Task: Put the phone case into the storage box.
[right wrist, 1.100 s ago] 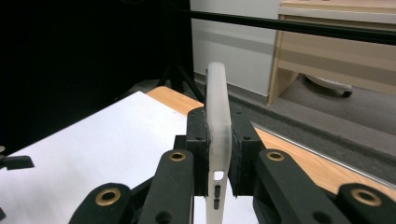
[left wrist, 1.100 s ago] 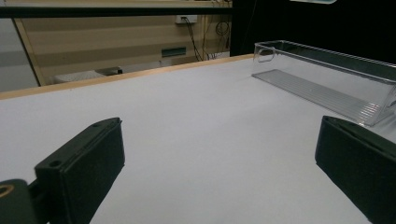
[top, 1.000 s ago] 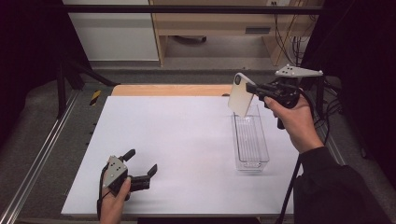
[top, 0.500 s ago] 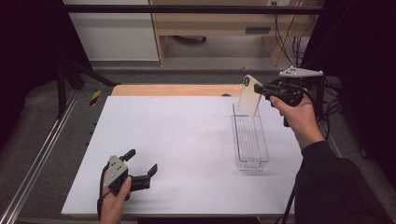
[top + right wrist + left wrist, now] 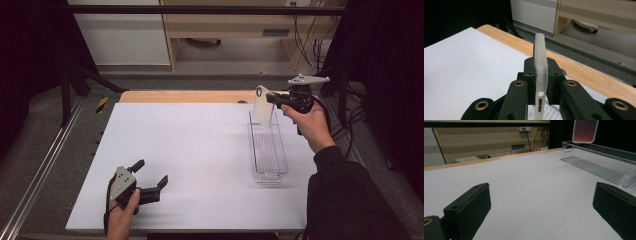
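My right gripper (image 5: pixel 272 99) is shut on a frosted white phone case (image 5: pixel 262 106), held upright by its edge over the far end of a clear plastic tray (image 5: pixel 267 150). In the right gripper view the case (image 5: pixel 541 57) stands edge-on between the pads of the gripper (image 5: pixel 541 72). My left gripper (image 5: pixel 150 172) rests open on the white table top (image 5: pixel 190 145) near its front left, with nothing between its jaws. The left gripper view looks between the wide-apart jaws of that gripper (image 5: pixel 541 210) to the tray (image 5: pixel 599 167) and the hanging case (image 5: pixel 585 131).
A wooden strip (image 5: pixel 185 96) runs along the table's far edge. A metal rail (image 5: pixel 40 170) lies on the floor at the left. Cabinets (image 5: pixel 225 30) stand beyond the table, and cables (image 5: pixel 345 115) trail at the right.
My right gripper has shifted a little with the phone case and sunk toward the tray's far end. The left gripper has stayed where it was.
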Demonstrator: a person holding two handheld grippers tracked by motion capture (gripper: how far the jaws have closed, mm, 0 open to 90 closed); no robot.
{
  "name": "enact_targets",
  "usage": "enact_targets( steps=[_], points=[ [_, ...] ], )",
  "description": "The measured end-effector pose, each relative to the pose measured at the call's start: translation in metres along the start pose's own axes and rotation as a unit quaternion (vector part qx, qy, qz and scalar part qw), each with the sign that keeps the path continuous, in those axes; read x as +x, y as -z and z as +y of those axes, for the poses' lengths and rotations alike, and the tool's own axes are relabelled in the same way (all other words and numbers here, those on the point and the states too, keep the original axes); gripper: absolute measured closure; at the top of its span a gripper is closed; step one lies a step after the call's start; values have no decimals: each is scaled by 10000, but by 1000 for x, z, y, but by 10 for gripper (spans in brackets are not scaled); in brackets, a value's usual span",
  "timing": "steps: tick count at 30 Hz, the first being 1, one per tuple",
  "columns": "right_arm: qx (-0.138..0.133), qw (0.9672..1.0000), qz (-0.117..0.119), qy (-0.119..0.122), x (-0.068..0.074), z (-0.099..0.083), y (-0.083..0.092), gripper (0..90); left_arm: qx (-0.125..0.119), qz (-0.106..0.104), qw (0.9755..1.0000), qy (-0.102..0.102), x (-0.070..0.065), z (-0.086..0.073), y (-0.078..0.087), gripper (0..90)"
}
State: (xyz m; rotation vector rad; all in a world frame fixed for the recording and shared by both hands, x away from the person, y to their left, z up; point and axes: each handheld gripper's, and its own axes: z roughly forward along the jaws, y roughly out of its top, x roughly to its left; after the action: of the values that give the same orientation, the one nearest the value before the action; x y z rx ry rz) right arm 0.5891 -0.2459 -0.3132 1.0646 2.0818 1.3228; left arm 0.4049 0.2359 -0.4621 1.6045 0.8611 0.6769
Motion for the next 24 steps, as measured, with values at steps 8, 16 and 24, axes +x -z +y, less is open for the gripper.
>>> enact_targets(
  steps=[8,16,24],
  points=[
    [220,9997,-45,-36,-5,-15,-18,810,19,-20,10000,-14,-1,0,-1,11],
    [258,9995,-85,-184,-16,-29,-30,810,14,-17,10000,-6,-1,-1,-1,11],
    [214,9994,-61,-267,-21,-34,-37,810,-25,62,10000,38,1,0,1,8]
  ],
)
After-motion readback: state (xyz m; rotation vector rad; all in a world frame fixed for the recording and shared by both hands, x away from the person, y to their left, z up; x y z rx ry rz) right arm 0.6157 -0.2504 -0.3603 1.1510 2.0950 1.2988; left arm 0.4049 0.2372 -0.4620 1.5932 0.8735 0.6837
